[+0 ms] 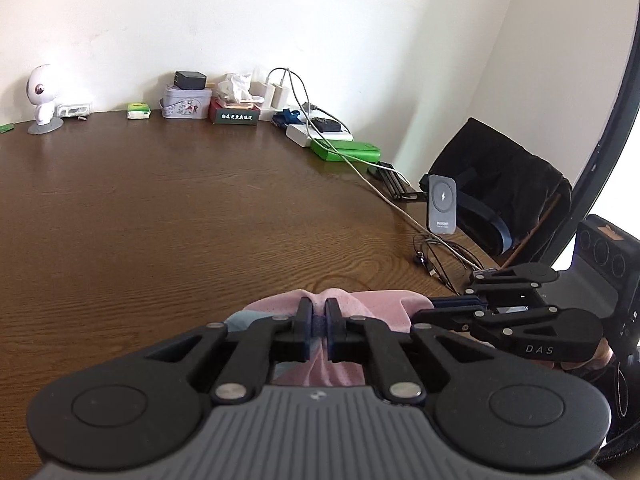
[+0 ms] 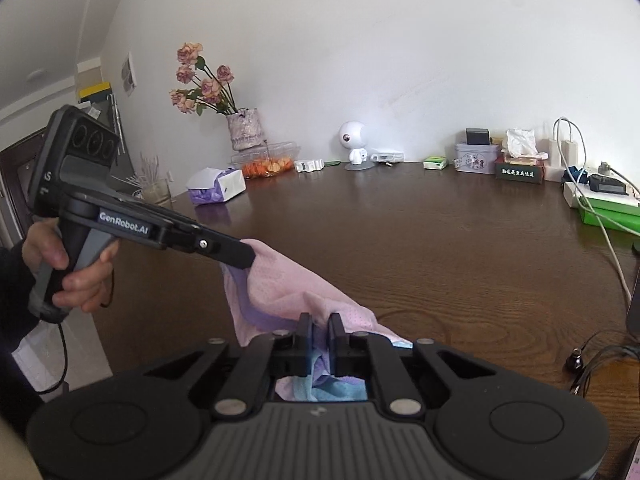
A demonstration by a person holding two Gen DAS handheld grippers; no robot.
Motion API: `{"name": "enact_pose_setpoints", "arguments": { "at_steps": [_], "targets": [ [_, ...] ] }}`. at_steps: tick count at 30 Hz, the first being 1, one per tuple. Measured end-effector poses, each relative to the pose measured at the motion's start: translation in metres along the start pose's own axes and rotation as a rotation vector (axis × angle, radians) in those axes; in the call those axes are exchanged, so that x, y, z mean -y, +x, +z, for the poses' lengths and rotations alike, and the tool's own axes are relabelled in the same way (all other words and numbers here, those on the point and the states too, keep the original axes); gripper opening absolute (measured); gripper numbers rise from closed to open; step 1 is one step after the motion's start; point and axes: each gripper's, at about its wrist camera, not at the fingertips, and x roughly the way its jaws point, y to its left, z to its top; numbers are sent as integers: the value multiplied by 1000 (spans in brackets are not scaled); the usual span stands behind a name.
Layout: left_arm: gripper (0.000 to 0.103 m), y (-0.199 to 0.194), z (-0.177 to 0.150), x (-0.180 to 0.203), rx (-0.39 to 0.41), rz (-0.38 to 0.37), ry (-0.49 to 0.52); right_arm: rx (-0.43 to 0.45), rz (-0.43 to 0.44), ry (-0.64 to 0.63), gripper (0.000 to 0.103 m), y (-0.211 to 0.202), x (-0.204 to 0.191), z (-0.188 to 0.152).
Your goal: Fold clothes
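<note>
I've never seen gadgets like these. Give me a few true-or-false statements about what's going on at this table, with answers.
1. Both grippers, left and right, have their jaws clamped on the pink mesh garment. True.
2. The garment lies neatly folded on the wooden table. False: it hangs bunched between the two grippers.
3. A vase of dried roses stands by the wall. True.
4. The white robot figurine is lying on its side. False: it stands upright.
5. The green box has a cable across it. True.
</note>
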Motion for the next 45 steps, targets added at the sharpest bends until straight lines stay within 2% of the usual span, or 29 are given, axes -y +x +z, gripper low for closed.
{"name": "enact_pose_setpoints", "arguments": {
  "at_steps": [5,7,10,13,16,19,21,23,26,31,34,37,40,43,45],
  "targets": [
    [6,-12,9,4,44,-15,3,7,-16,18,7,1,2,6],
    [6,-25,14,11,89,-13,29,28,-39,3,7,-2,-2,11],
    [4,-48,25,22,174,-18,59,104,-50,-3,4,-15,-8,24],
    [4,-59,33,27,210,16,94,185,-31,-9,3,-32,-16,44],
    [4,-43,30,22,194,64,118,203,-52,-17,3,-30,-17,57],
    [4,-23,38,13,189,103,103,181,-124,-33,3,-1,-11,65],
    [3,-21,52,11,219,125,106,189,-164,-42,3,16,-6,78],
    [3,-29,73,14,263,149,134,219,-181,-49,3,22,-2,97],
    [3,-57,116,29,373,191,229,309,-198,-119,3,10,-10,141],
    [3,-109,203,60,533,280,357,479,-266,-290,2,-27,-33,242],
    [3,-144,238,83,618,313,422,561,-312,-365,2,-56,-54,293],
    [3,-179,258,110,709,325,474,642,-350,-427,2,-90,-79,324],
    [3,-209,262,133,796,319,511,702,-367,-451,2,-117,-99,338],
    [3,-229,259,145,835,316,521,753,-375,-465,2,-141,-115,348],
    [3,-232,255,147,833,322,517,757,-365,-457,2,-146,-119,350]
  ]
}}
